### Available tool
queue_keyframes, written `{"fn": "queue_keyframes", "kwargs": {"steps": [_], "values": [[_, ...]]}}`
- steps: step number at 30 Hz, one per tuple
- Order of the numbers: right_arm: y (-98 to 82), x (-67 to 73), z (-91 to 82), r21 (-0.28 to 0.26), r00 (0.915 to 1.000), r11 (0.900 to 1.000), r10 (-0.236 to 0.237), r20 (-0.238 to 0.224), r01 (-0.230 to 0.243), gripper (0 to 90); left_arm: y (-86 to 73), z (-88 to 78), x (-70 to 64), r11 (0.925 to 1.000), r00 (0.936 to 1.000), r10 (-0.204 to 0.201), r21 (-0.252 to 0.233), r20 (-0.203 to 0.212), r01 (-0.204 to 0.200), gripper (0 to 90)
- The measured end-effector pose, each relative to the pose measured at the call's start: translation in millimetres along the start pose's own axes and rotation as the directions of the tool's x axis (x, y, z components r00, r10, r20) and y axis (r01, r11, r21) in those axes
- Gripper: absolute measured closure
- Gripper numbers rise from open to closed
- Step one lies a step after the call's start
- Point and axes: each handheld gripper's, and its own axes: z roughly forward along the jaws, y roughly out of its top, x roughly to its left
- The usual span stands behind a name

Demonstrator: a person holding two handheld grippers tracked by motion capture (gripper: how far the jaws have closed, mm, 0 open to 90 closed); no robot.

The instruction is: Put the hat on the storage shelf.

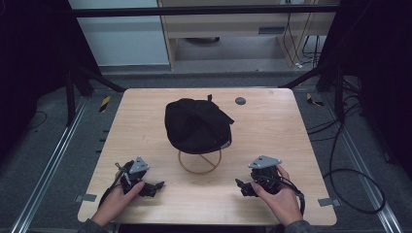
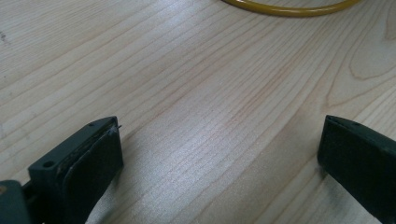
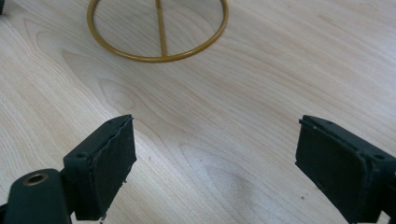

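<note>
Two claws low on the table [image 1: 272,131], both empty. L gripper [image 1: 156,186] near front-left, jaws wide over bare wood. Black cap [image 1: 194,124] sits mid-table on a yellow wire stand [image 1: 199,165], between & beyond my grippers. R gripper [image 1: 239,184] front-right, jaws wide too.

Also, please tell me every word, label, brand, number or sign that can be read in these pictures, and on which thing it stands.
No text can be read.
Black cap: a small pale patch at its lower right edge, too small to read.
Yellow wire stand: no marking.
Wooden table: plain grain.
Left tongs and right tongs: no lettering.
</note>
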Motion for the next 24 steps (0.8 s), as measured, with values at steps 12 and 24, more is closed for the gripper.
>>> {"fn": "queue_keyframes", "kwargs": {"steps": [12,24], "values": [[-8.3,3.9,12.3,0.024,0.9997,1.000,0.001,-0.022,-0.001,12.3,0.0,0.0,0.0,1.0000,1.0000,0.000,0.000,0.000,0.000,0.0],[-11.3,7.3,26.5,0.040,0.9994,0.999,0.008,-0.034,-0.007,12.4,0.0,0.0,0.0,1.0000,1.0000,0.000,0.000,0.000,0.000,0.0]]}}
